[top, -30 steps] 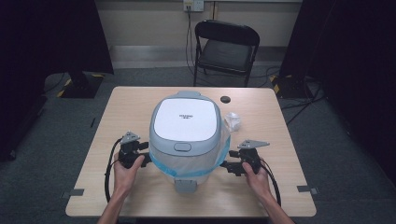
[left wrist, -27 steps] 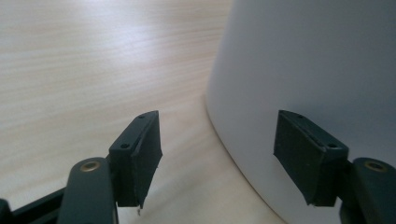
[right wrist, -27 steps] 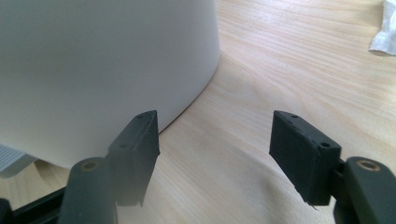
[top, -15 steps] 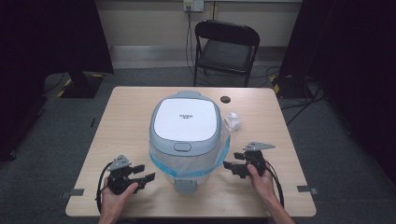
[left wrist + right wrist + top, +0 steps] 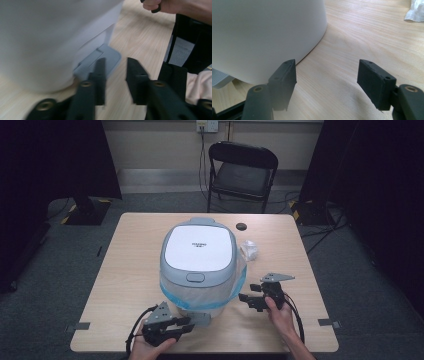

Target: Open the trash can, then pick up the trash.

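Two claws sit low in the high view, either side of a grey-and-white bin standing at the middle of the wooden desk. A blue-edged liner hangs out under its closed lid. Around it lie a crumpled white wad just right of the bin, a small dark disc toward the upper edge of the desk, and a folding chair beyond, at the top of the frame.

The left claw, at lower centre-left, has its jaws a little apart and empty; in the left gripper view they point at the bin's grey foot pedal, near it, though blur hides whether they touch. The right claw, lower right, is spread wide on nothing, one jaw close beside the bin wall.

Both forearms are cut off by the bottom edge.
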A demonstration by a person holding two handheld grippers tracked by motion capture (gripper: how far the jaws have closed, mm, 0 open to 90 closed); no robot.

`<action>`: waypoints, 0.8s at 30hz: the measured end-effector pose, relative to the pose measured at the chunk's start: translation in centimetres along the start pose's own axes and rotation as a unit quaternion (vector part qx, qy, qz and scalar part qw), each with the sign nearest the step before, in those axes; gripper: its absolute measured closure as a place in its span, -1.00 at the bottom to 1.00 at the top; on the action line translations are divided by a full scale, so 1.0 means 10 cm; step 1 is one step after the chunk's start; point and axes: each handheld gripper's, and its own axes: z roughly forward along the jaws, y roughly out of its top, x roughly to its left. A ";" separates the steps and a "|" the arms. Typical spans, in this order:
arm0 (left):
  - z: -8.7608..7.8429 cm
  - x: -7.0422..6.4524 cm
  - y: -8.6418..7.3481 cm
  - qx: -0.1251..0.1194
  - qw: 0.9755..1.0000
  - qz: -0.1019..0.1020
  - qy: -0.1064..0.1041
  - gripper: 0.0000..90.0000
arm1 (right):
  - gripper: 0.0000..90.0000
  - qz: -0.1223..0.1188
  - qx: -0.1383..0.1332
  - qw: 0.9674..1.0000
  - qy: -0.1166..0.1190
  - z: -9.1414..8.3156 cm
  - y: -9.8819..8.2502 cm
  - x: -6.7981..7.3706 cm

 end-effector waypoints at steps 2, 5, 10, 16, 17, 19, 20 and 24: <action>0.07 0.01 0.03 -0.004 1.000 -0.003 0.009 0.89 | -0.31 0.000 0.000 1.000 0.001 0.00 0.00 0.00; 0.17 0.01 0.05 0.012 1.000 0.008 0.004 0.95 | -0.31 -0.001 -0.002 1.000 0.003 -0.01 0.00 0.01; 0.22 0.05 -0.01 0.014 1.000 0.003 0.021 1.00 | -0.32 0.003 -0.006 1.000 0.000 -0.03 0.00 -0.02; 0.26 0.04 -0.05 0.013 1.000 0.002 0.017 1.00 | -0.32 0.005 -0.002 1.000 0.000 0.00 -0.01 -0.02; 0.26 0.03 -0.06 0.013 1.000 0.005 0.020 1.00 | -0.32 0.006 -0.002 1.000 0.001 0.01 -0.01 -0.01; 0.28 0.00 -0.06 0.018 0.999 0.013 0.031 1.00 | -0.32 0.004 0.000 1.000 0.001 0.01 -0.01 0.00; 0.28 0.00 -0.06 0.022 0.999 0.015 0.035 1.00 | -0.32 0.003 -0.001 1.000 0.000 0.01 -0.01 0.00; 0.33 0.01 -0.08 0.037 0.999 0.018 0.034 1.00 | -0.33 -0.001 -0.005 1.000 0.003 -0.03 -0.02 0.02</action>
